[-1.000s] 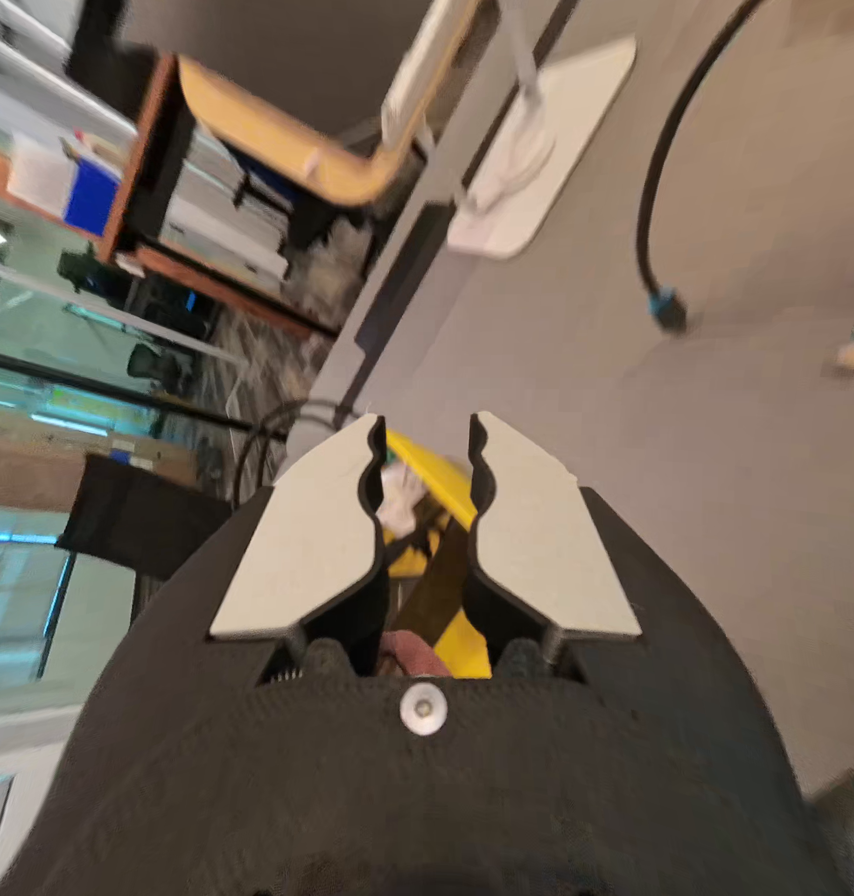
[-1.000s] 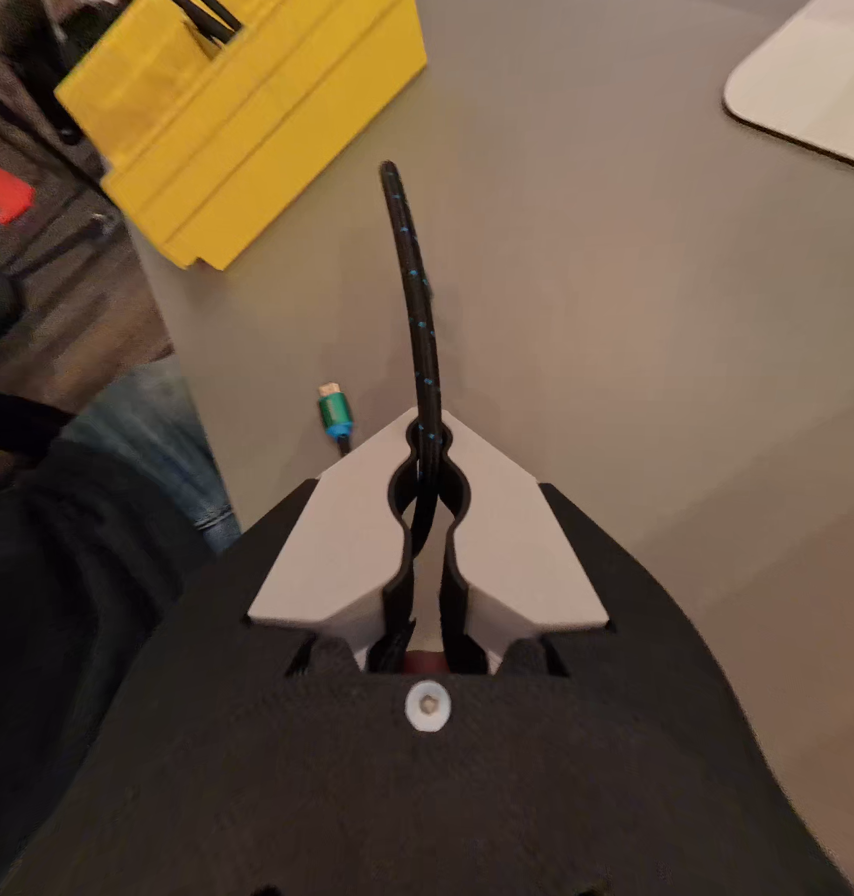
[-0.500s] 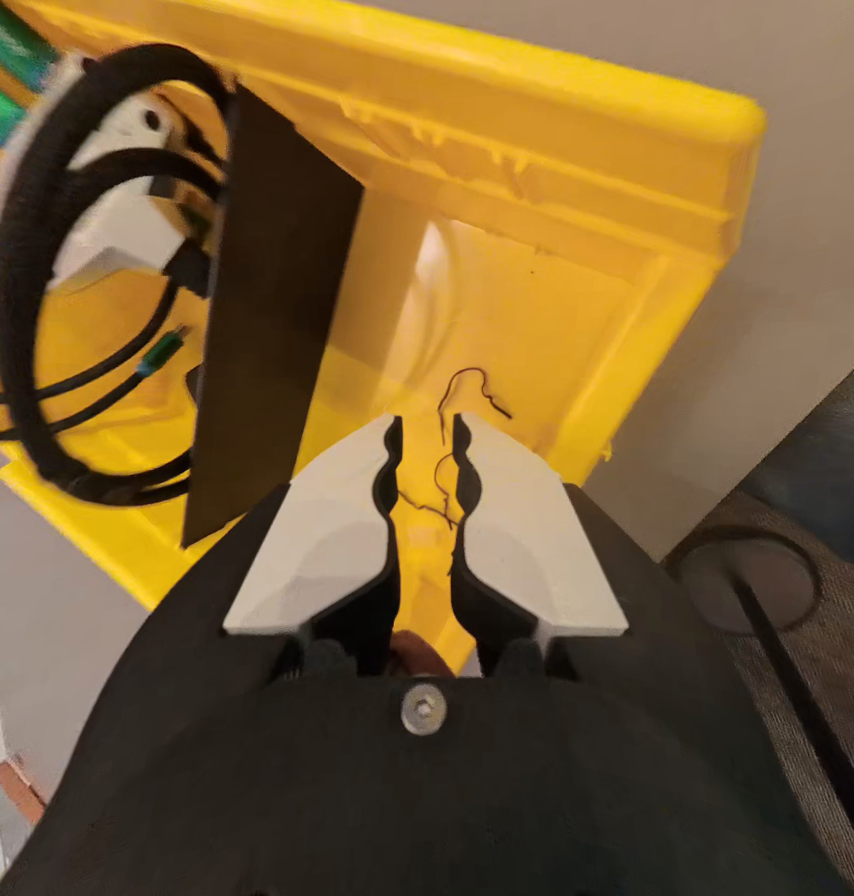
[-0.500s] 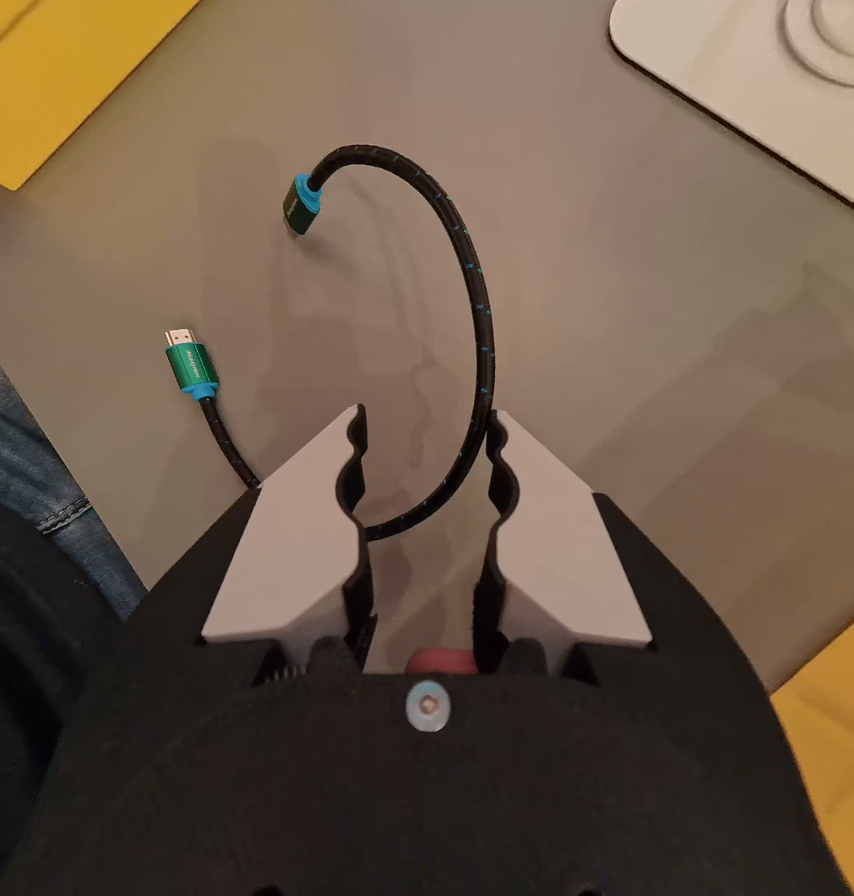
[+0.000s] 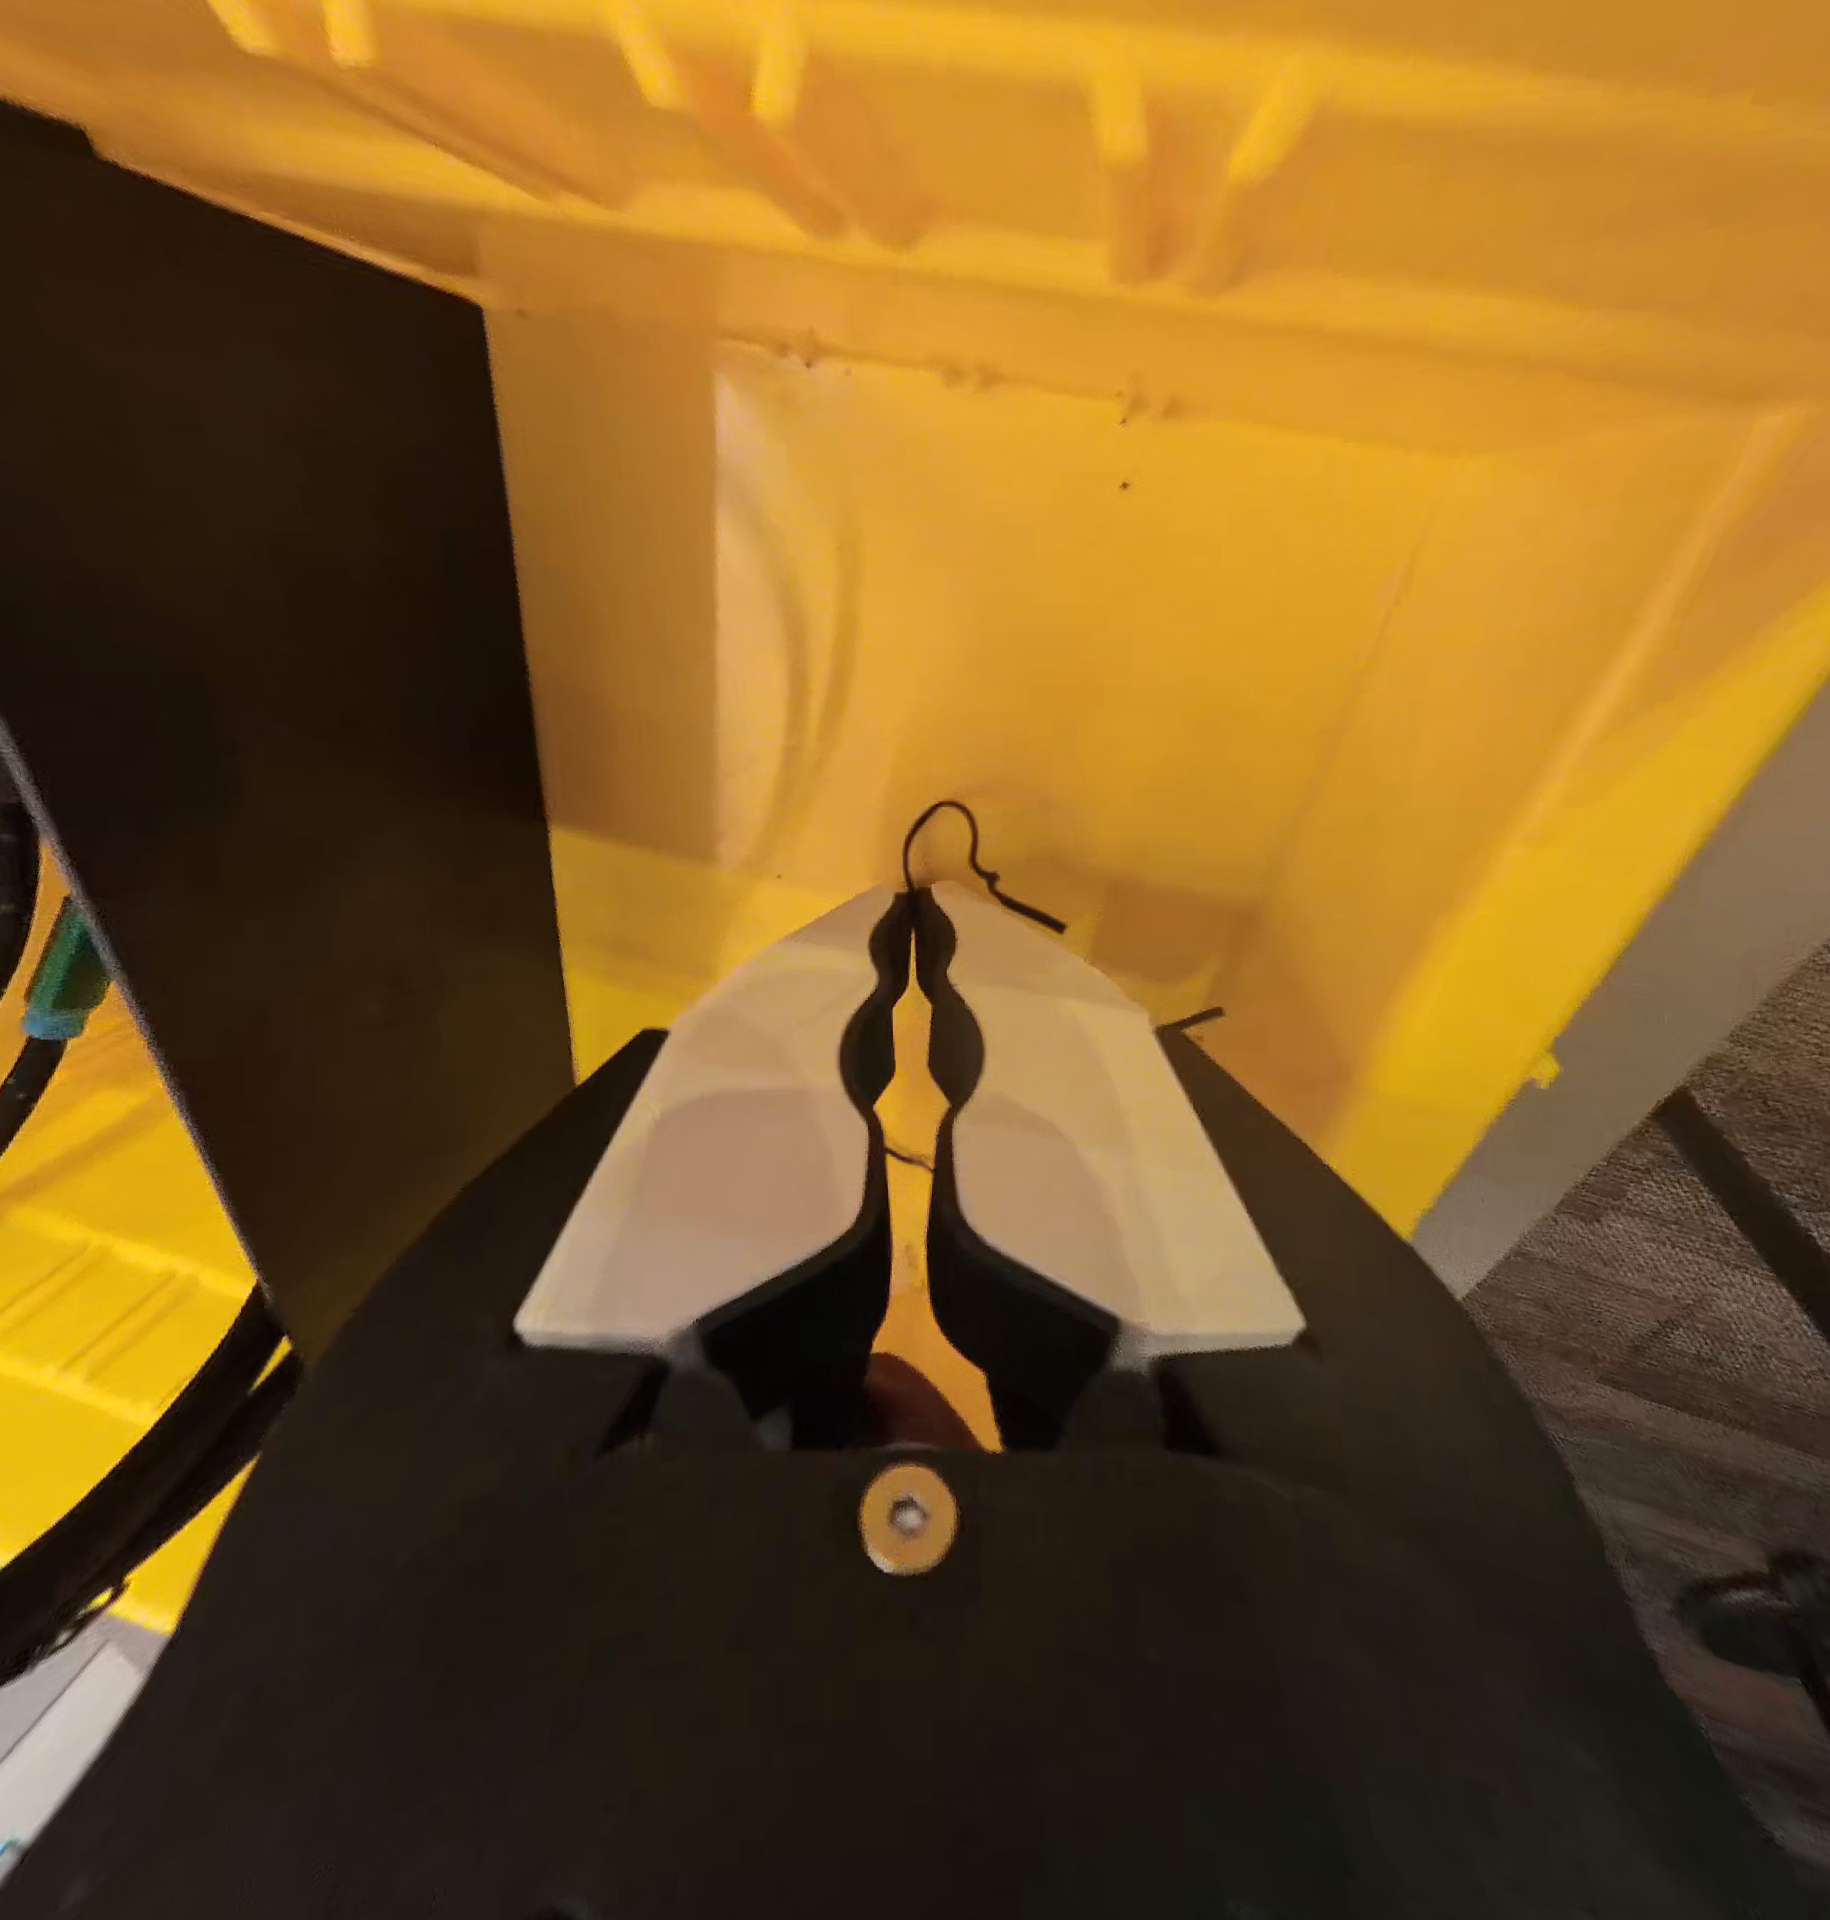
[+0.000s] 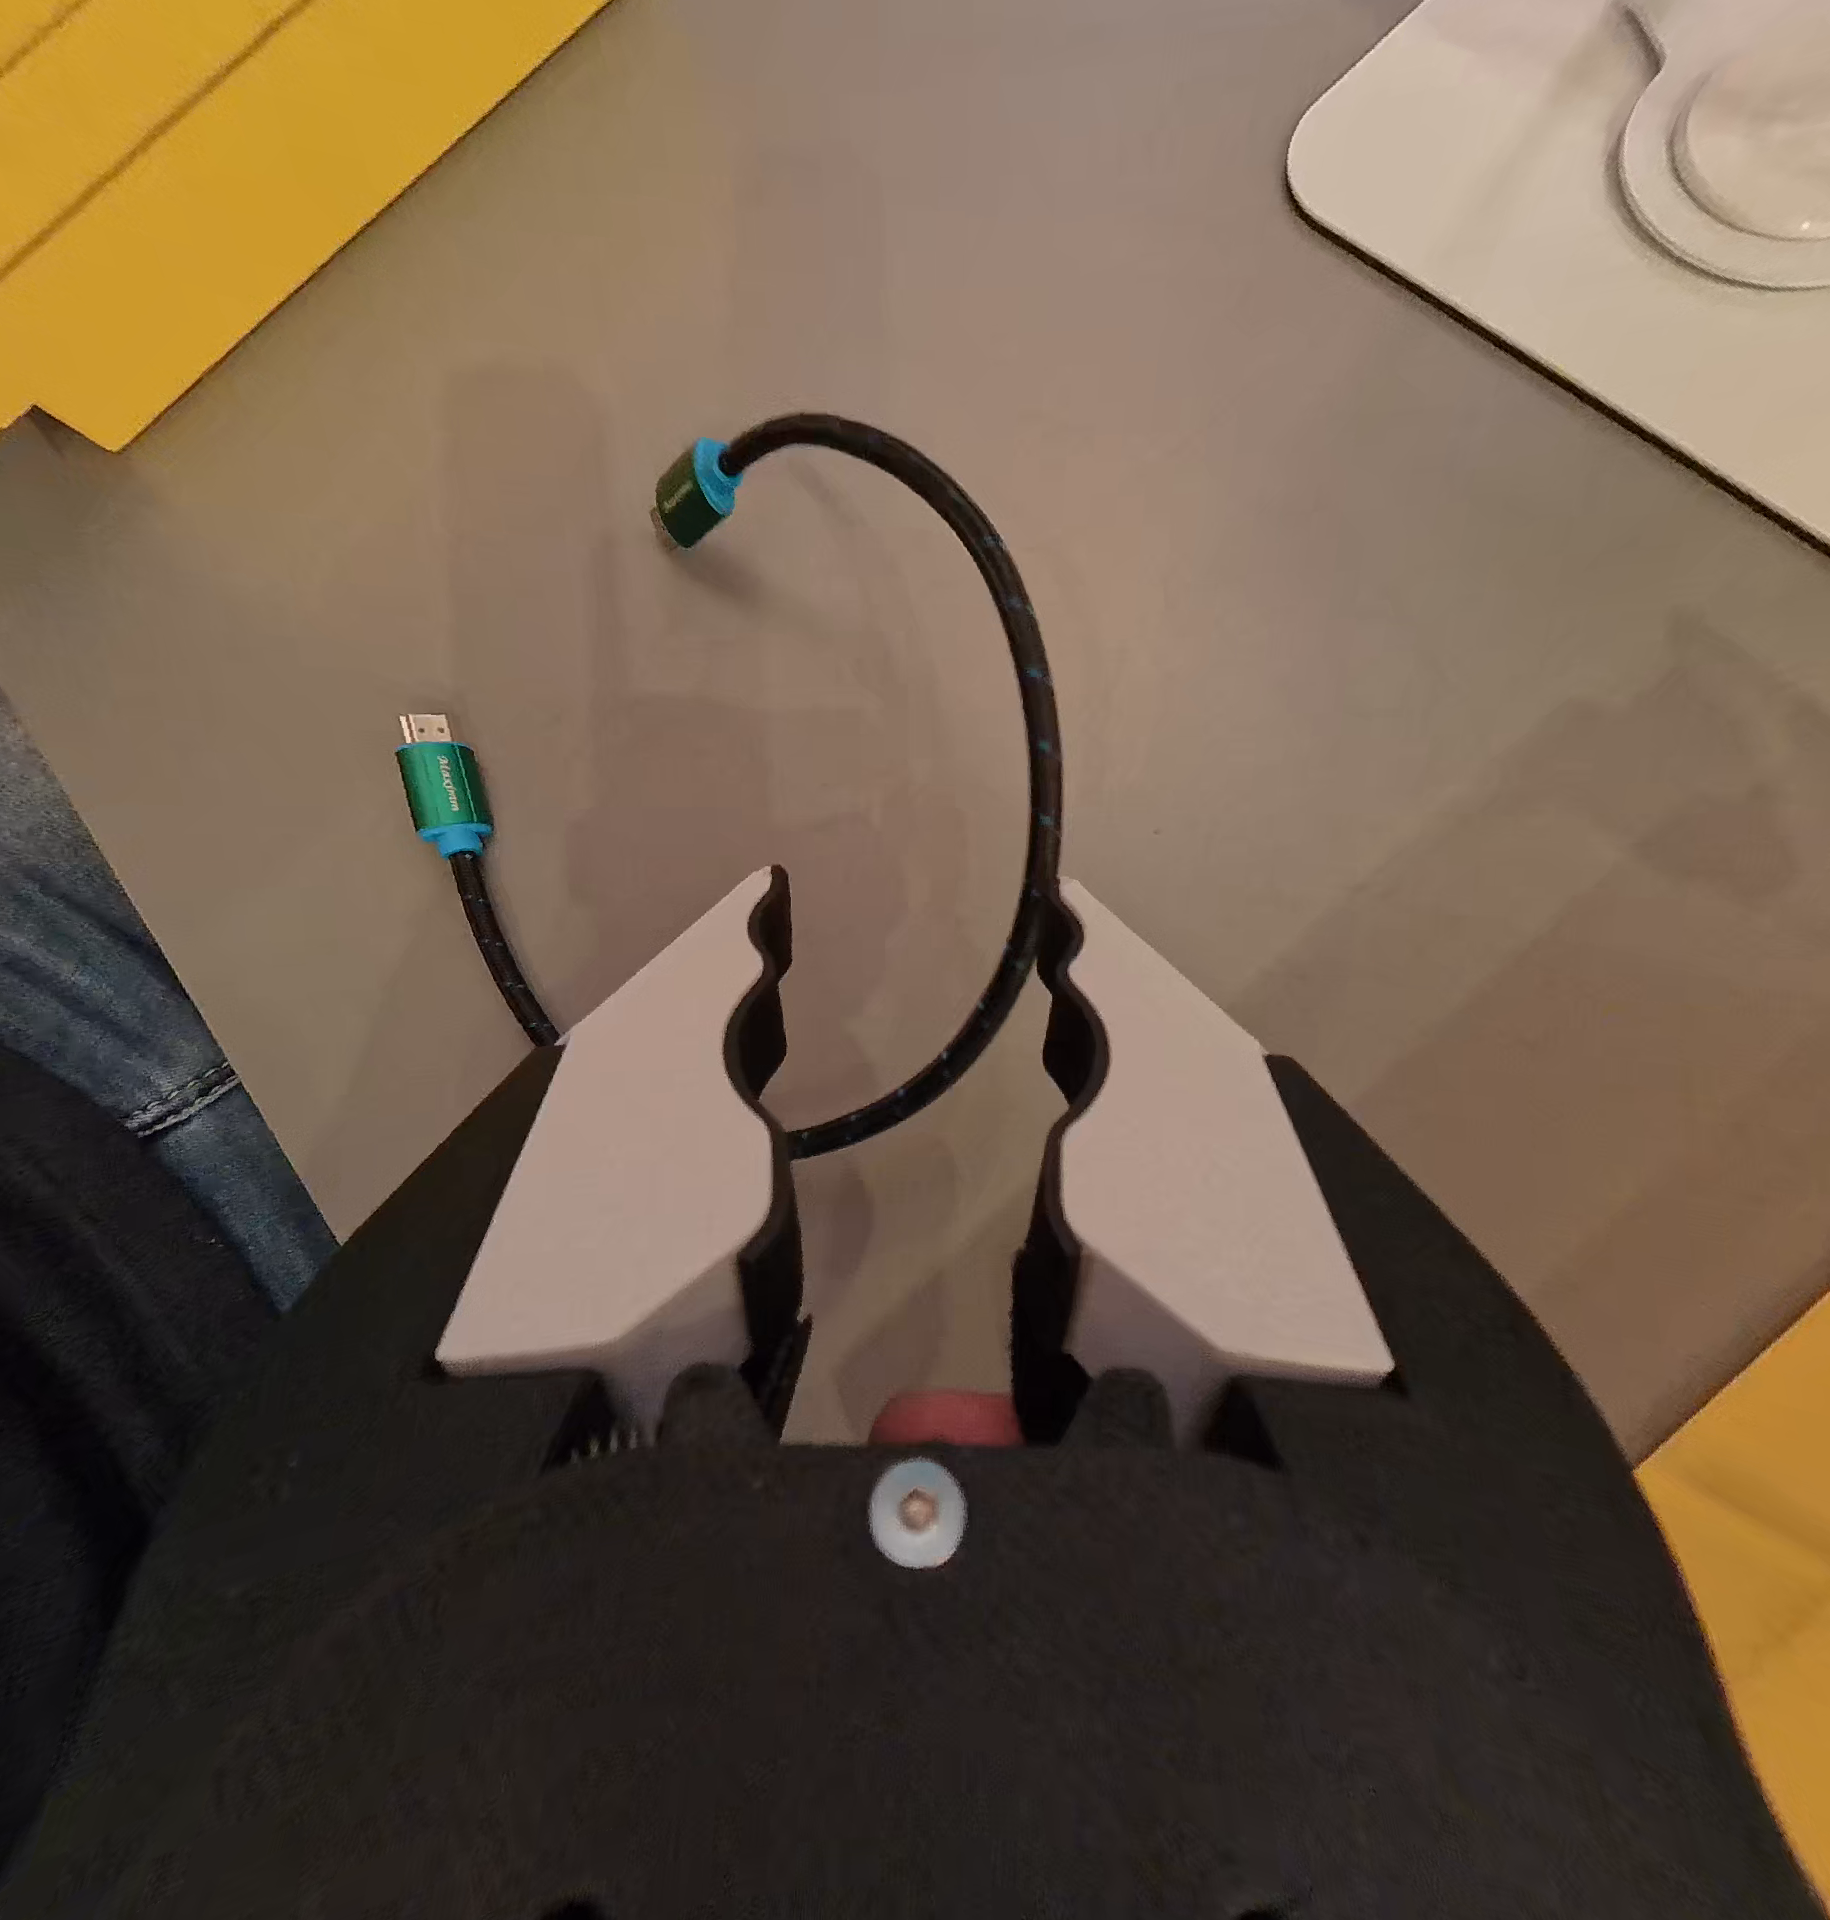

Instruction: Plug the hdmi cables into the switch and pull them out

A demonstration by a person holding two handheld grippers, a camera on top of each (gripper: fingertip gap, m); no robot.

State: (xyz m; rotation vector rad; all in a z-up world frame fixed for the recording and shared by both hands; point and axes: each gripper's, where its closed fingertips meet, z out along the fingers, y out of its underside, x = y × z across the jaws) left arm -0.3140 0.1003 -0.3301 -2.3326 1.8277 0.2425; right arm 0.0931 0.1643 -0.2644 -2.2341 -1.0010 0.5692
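Left gripper [image 5: 916, 904] sits inside a yellow plastic bin [image 5: 1150, 644], pointing at its bottom corner. Jaws closed, tips pinching a thin black wire twist tie [image 5: 937, 831] whose loop sticks up just past the tips; one loose end pokes out right of the tips. A flat black divider panel [image 5: 267, 727] stands upright in the bin on the left. Beyond it, in the neighbouring compartment, coiled black cables [image 5: 2, 1060] with a green connector partly visible at the frame edge. Brown carpet floor [image 5: 1721, 1195] shows lower right.

Right gripper [image 6: 916, 894] hovers over a grey tabletop [image 6: 1306, 727], jaws wide apart, gripping nothing. A black braided HDMI cable with blue flecks [image 6: 1025, 727] lies on the table, curving between the open fingers and brushing the inner edge of the right finger; whether it truly touches cannot be told. Its green metal plug with blue collar [image 6: 691, 497] rests ahead of the gripper. A second green HDMI plug [image 6: 441, 784] with bare metal tip lies to the left, well apart from the first, its cable running under the left finger. Yellow bin edge [image 6: 163, 208] upper left, white flat stand base [image 6: 1513, 208] upper right. Person's blue jeans [image 6: 80, 987] at left edge. The switch is not identifiable in either view.
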